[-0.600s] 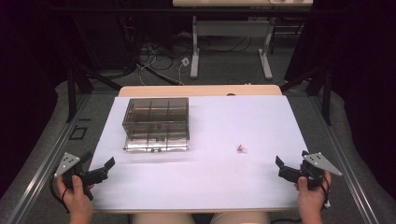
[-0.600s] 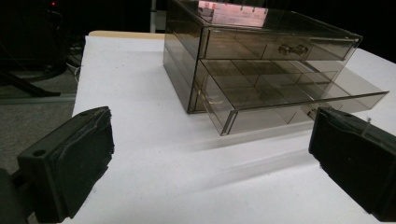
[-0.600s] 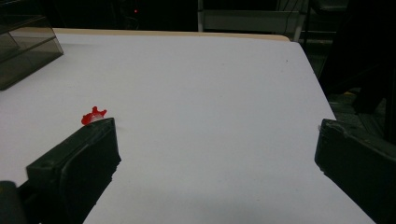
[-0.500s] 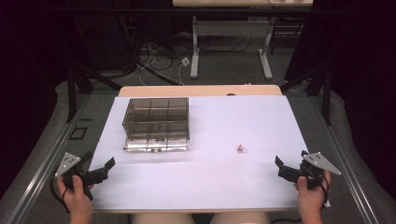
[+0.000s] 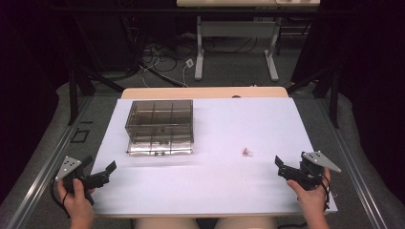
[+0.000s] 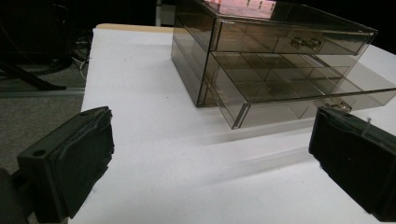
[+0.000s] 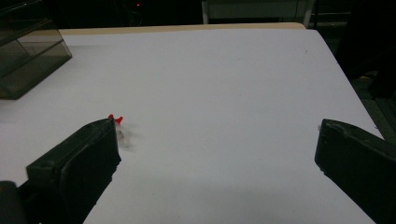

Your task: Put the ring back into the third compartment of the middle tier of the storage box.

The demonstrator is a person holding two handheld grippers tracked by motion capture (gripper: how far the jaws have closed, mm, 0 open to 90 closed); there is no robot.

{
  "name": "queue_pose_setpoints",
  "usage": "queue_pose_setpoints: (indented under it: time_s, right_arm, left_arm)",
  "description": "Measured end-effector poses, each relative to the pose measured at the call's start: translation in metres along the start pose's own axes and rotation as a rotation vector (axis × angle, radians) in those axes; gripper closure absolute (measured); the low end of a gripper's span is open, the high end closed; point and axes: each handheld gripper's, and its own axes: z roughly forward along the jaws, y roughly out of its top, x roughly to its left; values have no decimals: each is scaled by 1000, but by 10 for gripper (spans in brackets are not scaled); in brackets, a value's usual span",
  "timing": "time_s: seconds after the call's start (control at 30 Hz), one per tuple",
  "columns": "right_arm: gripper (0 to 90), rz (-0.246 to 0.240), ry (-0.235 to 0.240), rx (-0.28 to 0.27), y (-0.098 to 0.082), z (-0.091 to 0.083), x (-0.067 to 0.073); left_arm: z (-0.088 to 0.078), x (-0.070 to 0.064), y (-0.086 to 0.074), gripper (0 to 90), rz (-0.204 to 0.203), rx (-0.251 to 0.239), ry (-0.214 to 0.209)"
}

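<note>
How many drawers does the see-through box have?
2. The upper drawer is closed; the lower drawer beneath it is pulled out toward the table's near edge.

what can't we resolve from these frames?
- Small red and clear item: too small in the high view; in the right gripper view, half behind the right gripper's own jaw.
- Drawer box: any contents lost in tinted walls; cut by the frame edge in both gripper views.

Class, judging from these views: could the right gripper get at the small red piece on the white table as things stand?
Probably yes: the right gripper is open, and only bare table lies between it and the small red piece.
</note>
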Motion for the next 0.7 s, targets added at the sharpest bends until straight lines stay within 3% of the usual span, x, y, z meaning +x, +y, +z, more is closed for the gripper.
queue_pose_setpoints:
  time_s: [0.1,0.17,0.27,0.37,0.4,0.5,0.53,0.6,0.7]
  right_arm:
    - [0,0,-11,19,5,1,4]
    - [0,3,10,17,10,0,8]
    - [0,-34,53,31,18,1,18]
    - [0,-40,66,51,23,2,24]
    - [4,-33,89,58,26,5,27]
    - [21,-50,88,65,30,8,31]
    - [25,-56,94,45,30,11,34]
    - [69,-87,95,68,32,17,40]
    - [77,-96,88,69,33,20,43]
  left_arm:
    - [-1,1,0,4,-3,-1,4]
    - [-1,2,0,4,-6,-2,6]
    - [-1,2,-1,4,-12,0,11]
    - [-1,2,-1,4,-11,0,9]
    - [-1,1,0,4,-5,0,9]
    - [-1,0,-1,4,-6,2,8]
    - [0,0,0,4,-6,2,7]
    - [1,0,-1,4,-4,2,6]
    - [1,0,-1,4,-7,2,5]
